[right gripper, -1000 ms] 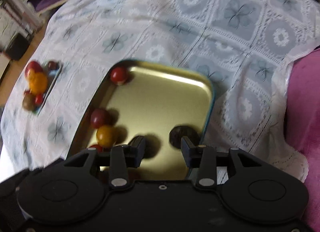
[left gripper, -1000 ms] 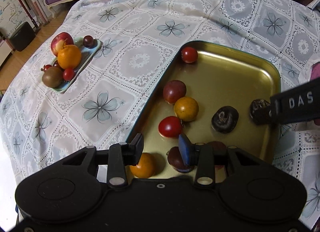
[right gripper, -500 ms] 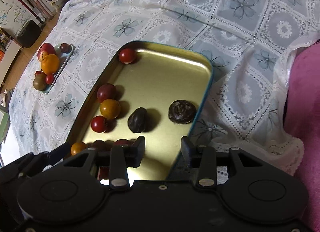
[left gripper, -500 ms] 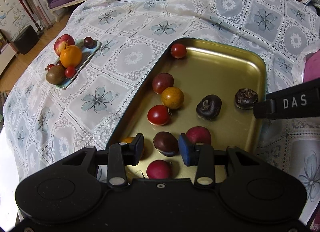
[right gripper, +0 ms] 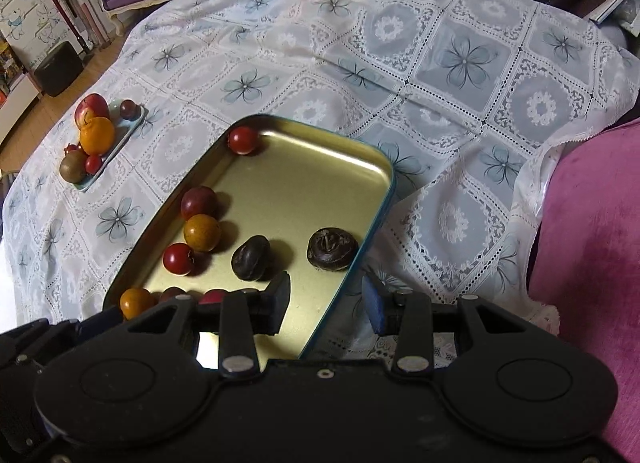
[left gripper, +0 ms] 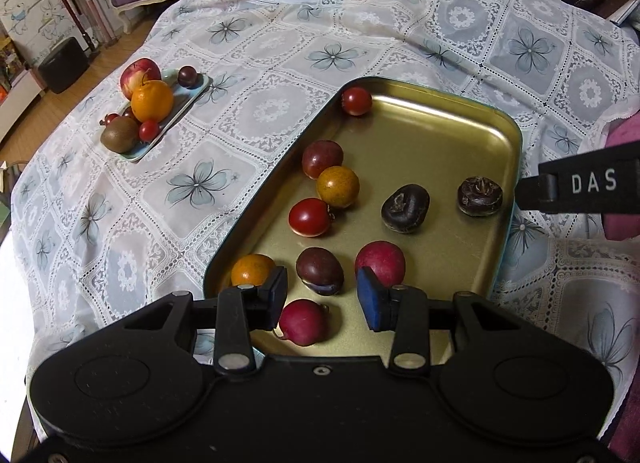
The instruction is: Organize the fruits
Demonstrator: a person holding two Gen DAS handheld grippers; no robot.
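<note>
A gold metal tray (left gripper: 448, 131) holds several small fruits: red tomatoes (left gripper: 309, 217), orange fruits (left gripper: 338, 186), dark plums (left gripper: 319, 270), a pink-red fruit (left gripper: 380, 262) and two dark brown water chestnuts (left gripper: 405, 207). My left gripper (left gripper: 322, 297) is open and empty above the tray's near end, with a dark plum in line between its fingers. My right gripper (right gripper: 326, 301) is open and empty over the tray's right rim (right gripper: 372, 231), near a water chestnut (right gripper: 332, 248). It also shows in the left wrist view (left gripper: 580, 189).
A small light-blue dish (left gripper: 188, 101) at the far left holds an apple (left gripper: 135, 71), an orange (left gripper: 152, 100), a kiwi (left gripper: 119, 134) and small fruits. A lace flowered tablecloth (left gripper: 260, 111) covers the round table. A pink cushion (right gripper: 592, 263) lies at the right.
Both grippers have pulled back and up from the tray, so more of the near fruits show. The right gripper withdrew from the water chestnut to the tray's right rim. The fruits stay put.
</note>
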